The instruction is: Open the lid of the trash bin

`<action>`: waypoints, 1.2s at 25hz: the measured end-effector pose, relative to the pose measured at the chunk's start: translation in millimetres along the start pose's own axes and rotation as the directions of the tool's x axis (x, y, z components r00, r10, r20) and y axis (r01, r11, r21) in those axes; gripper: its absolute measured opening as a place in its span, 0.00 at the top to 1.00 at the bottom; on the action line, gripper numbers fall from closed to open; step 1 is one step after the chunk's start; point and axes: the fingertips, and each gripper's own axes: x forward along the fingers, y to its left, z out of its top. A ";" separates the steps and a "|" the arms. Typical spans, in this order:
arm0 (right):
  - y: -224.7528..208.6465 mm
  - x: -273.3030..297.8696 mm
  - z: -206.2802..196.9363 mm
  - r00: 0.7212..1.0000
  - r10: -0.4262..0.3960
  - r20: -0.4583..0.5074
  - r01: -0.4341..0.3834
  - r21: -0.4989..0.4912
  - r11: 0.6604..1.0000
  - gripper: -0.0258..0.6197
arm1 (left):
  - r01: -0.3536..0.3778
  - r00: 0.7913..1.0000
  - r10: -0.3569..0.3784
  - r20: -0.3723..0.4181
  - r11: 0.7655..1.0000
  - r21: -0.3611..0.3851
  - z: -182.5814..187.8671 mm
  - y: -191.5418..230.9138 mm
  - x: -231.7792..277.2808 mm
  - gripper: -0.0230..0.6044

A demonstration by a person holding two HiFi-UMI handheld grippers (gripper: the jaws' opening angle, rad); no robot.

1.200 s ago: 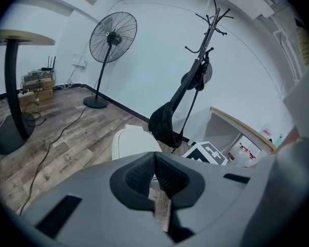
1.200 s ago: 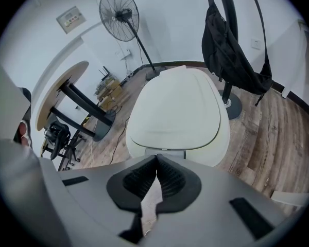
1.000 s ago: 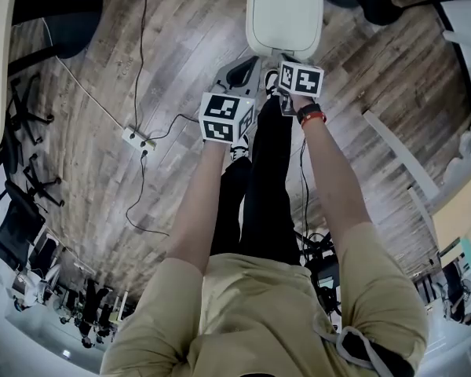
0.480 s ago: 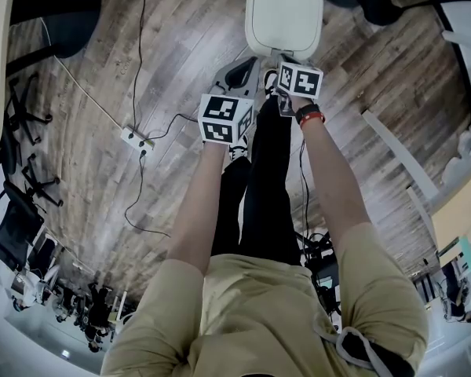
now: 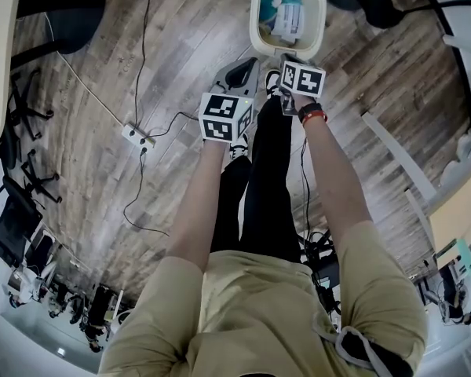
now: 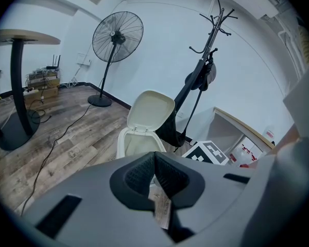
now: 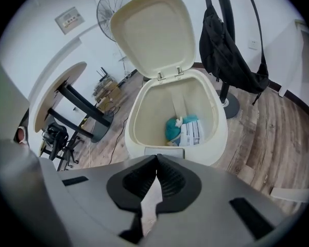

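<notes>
Trash bin (image 5: 256,18) on floor directly ahead, lid (image 7: 154,32) raised at far hinge. Right gripper (image 7: 156,163) nearer, just before front rim; left gripper (image 6: 154,158) further back. Both pairs of fingers pressed together, empty.

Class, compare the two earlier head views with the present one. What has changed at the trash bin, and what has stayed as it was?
The lid of the trash bin has swung up and back and now stands open, showing rubbish inside. Nothing was taken hold of or let go. The left claw and right claw stayed in place by the bin's near side, both shut.
</notes>
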 end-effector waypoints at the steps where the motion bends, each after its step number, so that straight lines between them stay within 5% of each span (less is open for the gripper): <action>1: 1.1 -4.2 -2.2 1.000 -0.003 -0.011 0.003 0.005 1.000 0.94 | 0.000 1.000 0.000 -0.002 1.000 0.000 2.4 -1.4 -4.3 0.93; 30: 48.9 -188.3 36.7 0.991 0.004 0.132 -0.007 0.023 1.000 0.94 | -0.006 0.999 0.005 0.042 0.999 0.033 77.2 -65.3 -115.2 0.93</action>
